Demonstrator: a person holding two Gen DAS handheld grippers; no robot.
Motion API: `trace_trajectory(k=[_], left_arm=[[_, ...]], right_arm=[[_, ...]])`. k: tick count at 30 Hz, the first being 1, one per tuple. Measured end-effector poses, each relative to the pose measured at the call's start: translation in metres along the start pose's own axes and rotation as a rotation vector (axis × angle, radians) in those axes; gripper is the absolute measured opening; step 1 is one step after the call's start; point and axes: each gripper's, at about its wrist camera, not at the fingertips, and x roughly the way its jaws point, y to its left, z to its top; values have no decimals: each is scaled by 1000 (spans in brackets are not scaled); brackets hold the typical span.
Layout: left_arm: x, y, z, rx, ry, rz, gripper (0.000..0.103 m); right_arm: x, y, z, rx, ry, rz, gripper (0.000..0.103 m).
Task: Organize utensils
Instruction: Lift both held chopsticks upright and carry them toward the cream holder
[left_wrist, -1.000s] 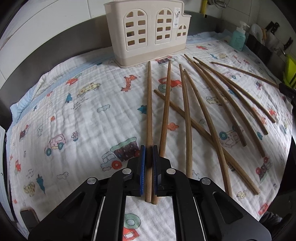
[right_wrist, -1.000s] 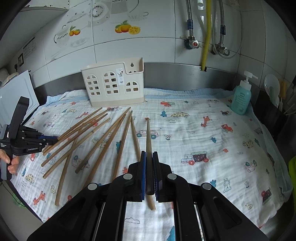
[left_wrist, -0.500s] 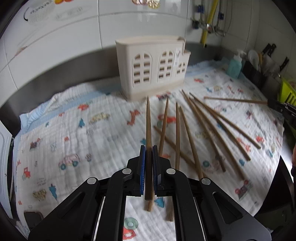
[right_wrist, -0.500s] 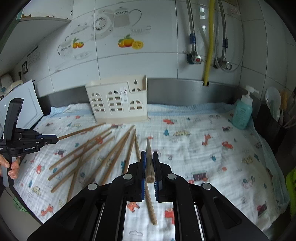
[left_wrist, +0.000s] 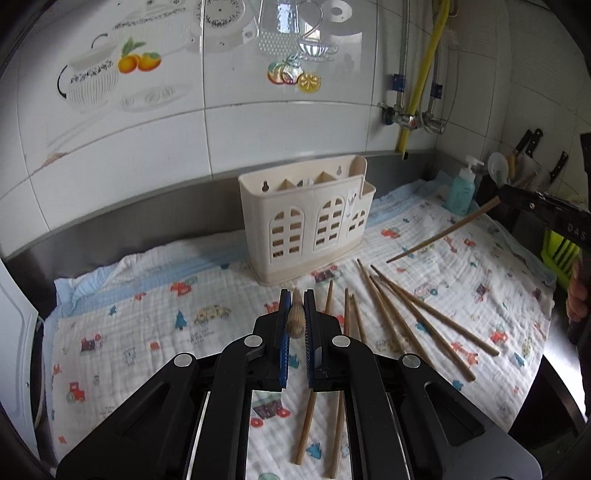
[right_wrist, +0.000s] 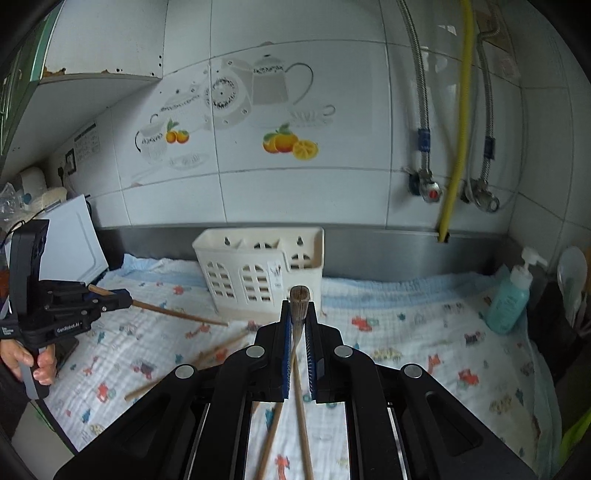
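Note:
My left gripper (left_wrist: 295, 294) is shut on a wooden chopstick (left_wrist: 295, 322), seen almost end-on and lifted clear of the cloth. In the left wrist view the cream utensil holder (left_wrist: 306, 229) stands just beyond it, against the steel backsplash. Several loose chopsticks (left_wrist: 406, 317) lie fanned on the cloth to the right. My right gripper (right_wrist: 298, 307) is shut on another chopstick (right_wrist: 299, 294), also raised, with the holder (right_wrist: 258, 273) behind it to the left. Each view shows the other gripper (right_wrist: 110, 301) (left_wrist: 543, 208) holding its stick in the air.
A printed white cloth (left_wrist: 147, 332) covers the counter. A teal soap bottle (right_wrist: 511, 295) stands at the back right, with knives (left_wrist: 532, 140) and utensils past it. A white board (right_wrist: 74, 236) leans at the left. Pipes (right_wrist: 454, 147) run down the tiled wall.
Both grippers have risen and tipped up, lifting their chopsticks off the cloth. The holder's open top has come into view, and the sticks now show end-on.

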Motion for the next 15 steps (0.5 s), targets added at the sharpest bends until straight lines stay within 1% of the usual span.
trace_trajectory(k=[2,7,11,15], left_arm=[[-8,1,12,4,-21,-1,6],[-22,0,39,21,-63,-17,6],[-35,1,69,21,-110,-29,6],[-48,-3,99,42,-167,-26,6]], right_arm=[[1,-2,19,3,-9,31,7],[1,-4,72,-31,-32,55,7],[7,-4,108,-50,-34,59,7],[26,-3,128,-85,9,28,7]])
